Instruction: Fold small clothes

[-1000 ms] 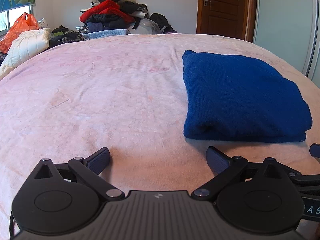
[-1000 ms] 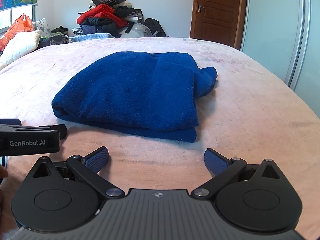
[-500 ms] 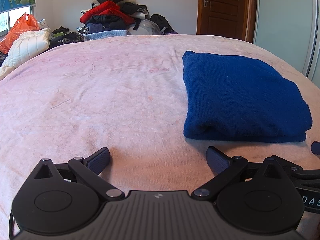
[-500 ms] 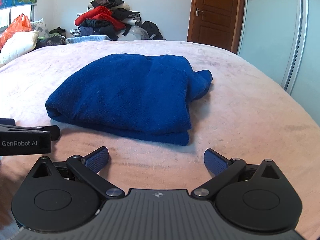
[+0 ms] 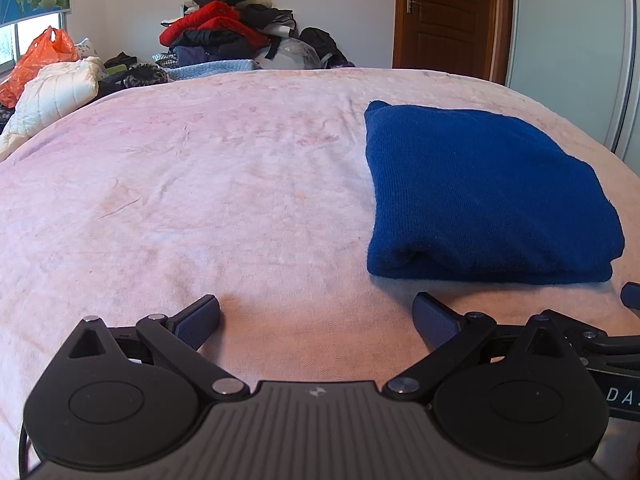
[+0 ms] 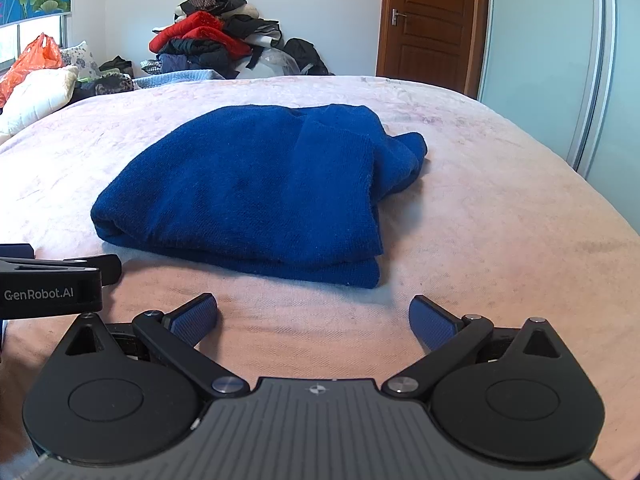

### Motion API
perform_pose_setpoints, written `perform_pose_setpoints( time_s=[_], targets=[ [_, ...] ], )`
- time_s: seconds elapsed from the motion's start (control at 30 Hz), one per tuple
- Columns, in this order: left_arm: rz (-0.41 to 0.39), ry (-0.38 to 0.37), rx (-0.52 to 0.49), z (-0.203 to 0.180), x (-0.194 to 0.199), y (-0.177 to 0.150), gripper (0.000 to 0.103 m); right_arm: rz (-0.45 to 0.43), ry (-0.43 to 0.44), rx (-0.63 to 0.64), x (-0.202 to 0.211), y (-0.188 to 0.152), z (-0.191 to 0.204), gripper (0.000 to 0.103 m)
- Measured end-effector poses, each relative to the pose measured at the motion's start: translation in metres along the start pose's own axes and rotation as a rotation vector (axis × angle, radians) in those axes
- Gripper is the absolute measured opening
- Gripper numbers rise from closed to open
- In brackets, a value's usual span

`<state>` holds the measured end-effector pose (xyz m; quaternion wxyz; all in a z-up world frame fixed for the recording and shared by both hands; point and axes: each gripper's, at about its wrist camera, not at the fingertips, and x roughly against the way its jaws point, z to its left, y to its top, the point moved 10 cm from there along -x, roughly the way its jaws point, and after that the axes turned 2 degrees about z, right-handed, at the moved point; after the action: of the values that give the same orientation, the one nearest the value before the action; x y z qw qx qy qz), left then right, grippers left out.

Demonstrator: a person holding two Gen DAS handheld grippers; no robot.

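On the far left, a white quilted bundle (image 5: pixel 56 92) and an orange plastic bag (image 5: pixel 36 60) sit past the edge of the pink bedspread (image 5: pixel 200 200). My left gripper (image 5: pixel 316 318) hovers low at the near edge, jaws spread wide, holding nothing. The folded blue garment (image 5: pixel 484 196) lies ahead and to its right, long axis running near to far. My right gripper (image 6: pixel 313 316) — equally wide and empty — faces the garment's near edge squarely, so I judge it the nearer one. The garment looks thick, knitted and stacked in layers — one bunched corner (image 6: pixel 404 152) pokes out far right.
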<state>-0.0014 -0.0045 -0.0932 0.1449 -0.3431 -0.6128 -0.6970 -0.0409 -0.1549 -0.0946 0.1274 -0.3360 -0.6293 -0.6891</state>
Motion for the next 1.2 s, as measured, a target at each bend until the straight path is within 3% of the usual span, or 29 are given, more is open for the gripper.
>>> perform_pose_setpoints(
  time_s=[0.37, 0.63, 1.2],
  targets=[
    [0.103, -0.034, 0.047, 0.004, 0.01, 0.005, 0.103, 0.1, 0.053, -0.081, 0.022, 0.004, -0.003, 0.102],
    [0.085, -0.013, 0.093, 0.01, 0.022, 0.009, 0.103, 0.106, 0.069, -0.069, 0.029, 0.006, 0.0, 0.102],
    [0.125, -0.021, 0.041, -0.001, 0.022, 0.005, 0.103, 0.102, 0.054, -0.068, 0.03, 0.008, -0.005, 0.102]
  ],
)
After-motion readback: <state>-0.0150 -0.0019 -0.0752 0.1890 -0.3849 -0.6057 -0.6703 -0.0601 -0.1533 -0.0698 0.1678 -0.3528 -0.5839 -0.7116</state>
